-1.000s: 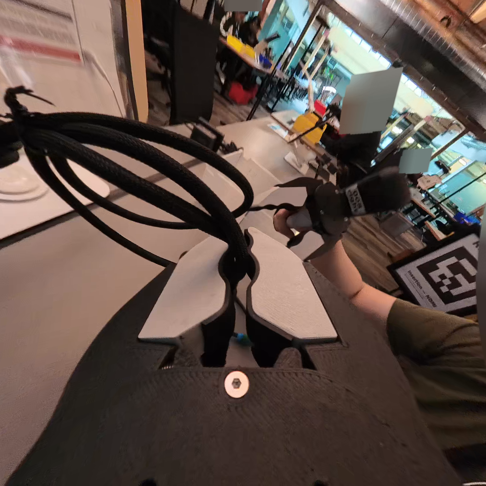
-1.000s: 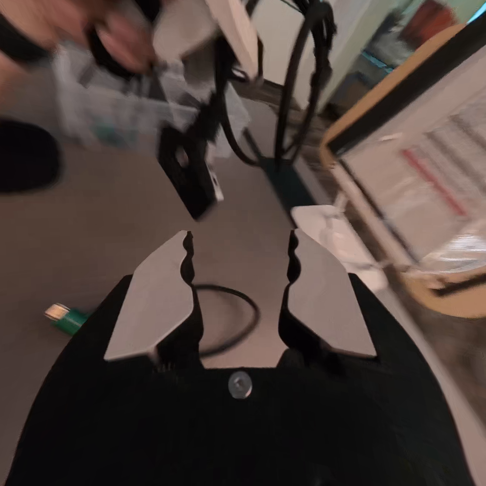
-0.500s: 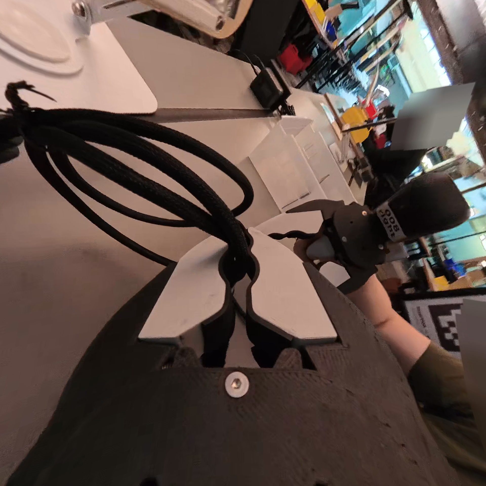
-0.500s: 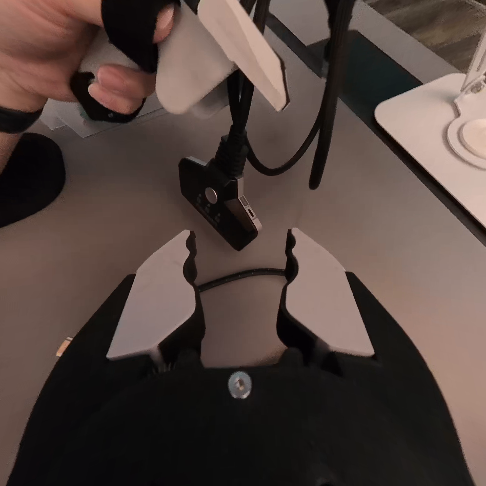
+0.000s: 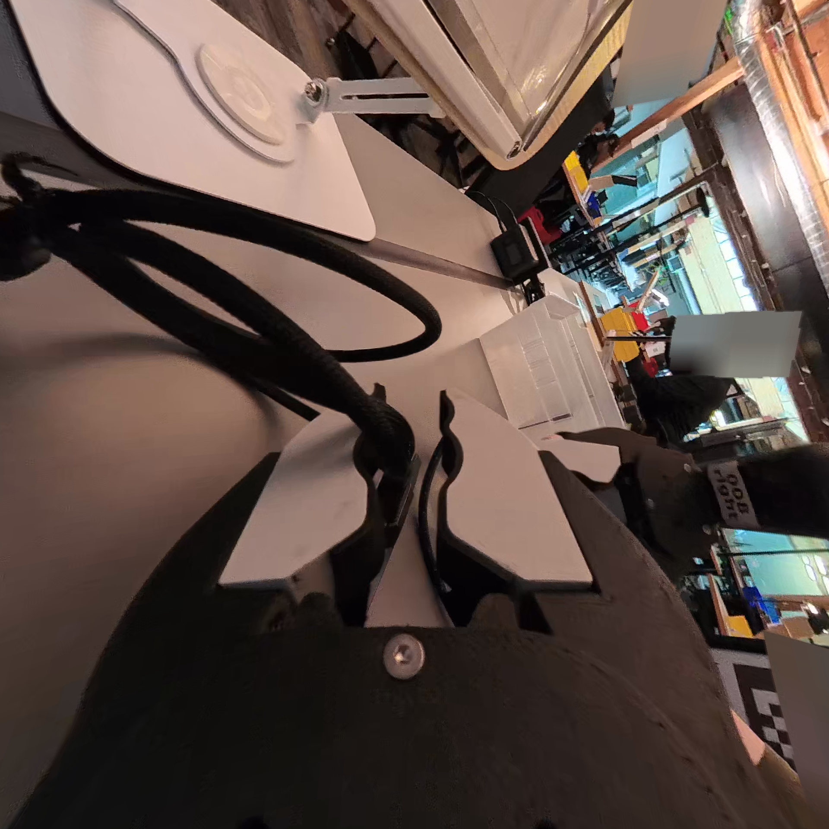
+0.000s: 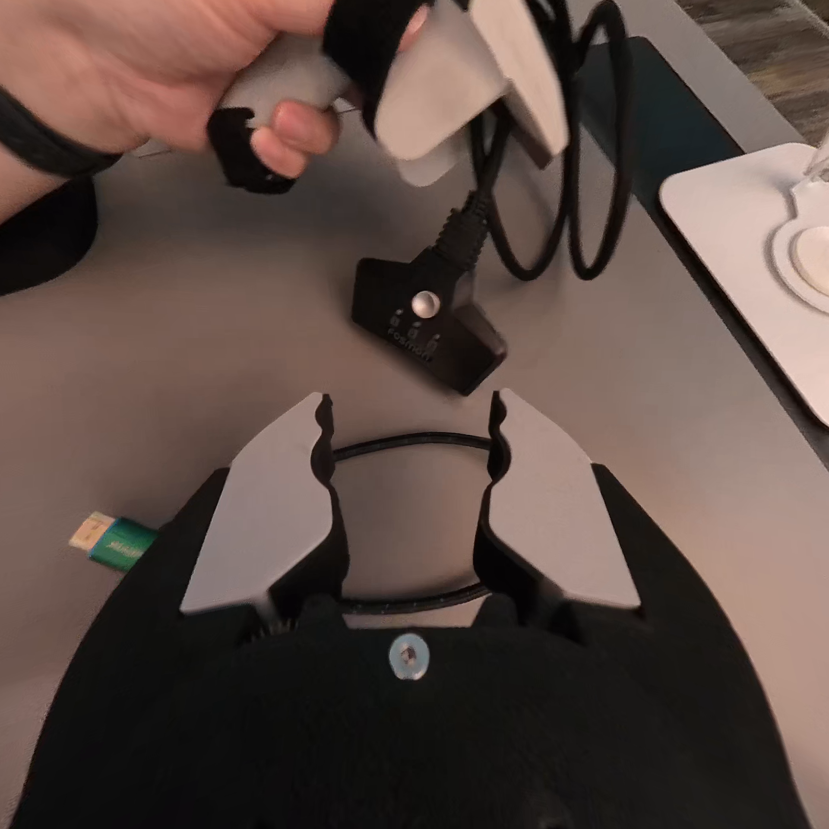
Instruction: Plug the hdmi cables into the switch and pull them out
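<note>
a grey worktop (image 6: 179, 359) carries a black hdmi switch (image 6: 426, 332), a thin black cable loop (image 6: 412, 437), a green plug with a gold tip (image 6: 114, 540), and a white flat base (image 6: 735, 251) at its right edge.

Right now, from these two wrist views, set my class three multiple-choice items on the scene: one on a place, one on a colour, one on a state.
1. Where does the green plug lie?
A. on the table, left of the right gripper
B. in the person's hand
C. between the right gripper's fingers

2. What colour is the round button on the black switch?
A. red
B. silver
C. blue

3. How do the right gripper's jaws stand?
A. shut on the switch
B. shut on the green plug
C. open, holding nothing

Answers: A, it rests on the grey top beside the gripper's body. B, the button shines silver. C, a wide gap shows, with only a thin cable on the table beneath.
</note>
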The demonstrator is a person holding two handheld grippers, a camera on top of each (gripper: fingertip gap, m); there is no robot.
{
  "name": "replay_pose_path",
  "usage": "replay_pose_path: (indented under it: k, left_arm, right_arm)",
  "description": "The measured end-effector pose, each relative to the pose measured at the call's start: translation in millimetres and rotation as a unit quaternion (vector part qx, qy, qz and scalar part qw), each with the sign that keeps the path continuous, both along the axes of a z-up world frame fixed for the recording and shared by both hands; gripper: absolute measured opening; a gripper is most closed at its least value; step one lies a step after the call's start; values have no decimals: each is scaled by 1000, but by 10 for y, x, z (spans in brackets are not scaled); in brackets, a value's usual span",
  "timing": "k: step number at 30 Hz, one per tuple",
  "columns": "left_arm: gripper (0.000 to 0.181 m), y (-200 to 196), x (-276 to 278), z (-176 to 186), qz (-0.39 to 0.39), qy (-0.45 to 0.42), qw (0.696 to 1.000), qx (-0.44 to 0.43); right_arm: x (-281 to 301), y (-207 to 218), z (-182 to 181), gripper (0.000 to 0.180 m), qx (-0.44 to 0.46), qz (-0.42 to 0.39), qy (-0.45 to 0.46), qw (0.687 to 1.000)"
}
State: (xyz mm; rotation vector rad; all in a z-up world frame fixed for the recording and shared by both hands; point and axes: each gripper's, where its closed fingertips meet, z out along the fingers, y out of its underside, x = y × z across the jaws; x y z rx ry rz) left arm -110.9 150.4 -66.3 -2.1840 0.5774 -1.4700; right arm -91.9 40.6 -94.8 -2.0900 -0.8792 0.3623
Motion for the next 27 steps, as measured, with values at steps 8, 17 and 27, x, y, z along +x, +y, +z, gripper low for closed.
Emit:
replay_pose_path:
  k: [8,17,27]
  left_arm:
    - [56,-25,-234,-267,-30,191,980,41]
    - [60,-253,-573,-121,-95,329,935,94]
    - [58,-539,-615,-134,-177,324,926,74]
  right_arm:
    - [-318,-867,164,57,-5,224,-25,974]
    - [-273,-1287,-409,44,-121,299,-112,940]
    - [-299,-1256,-477,13,-134,307,-95,937]
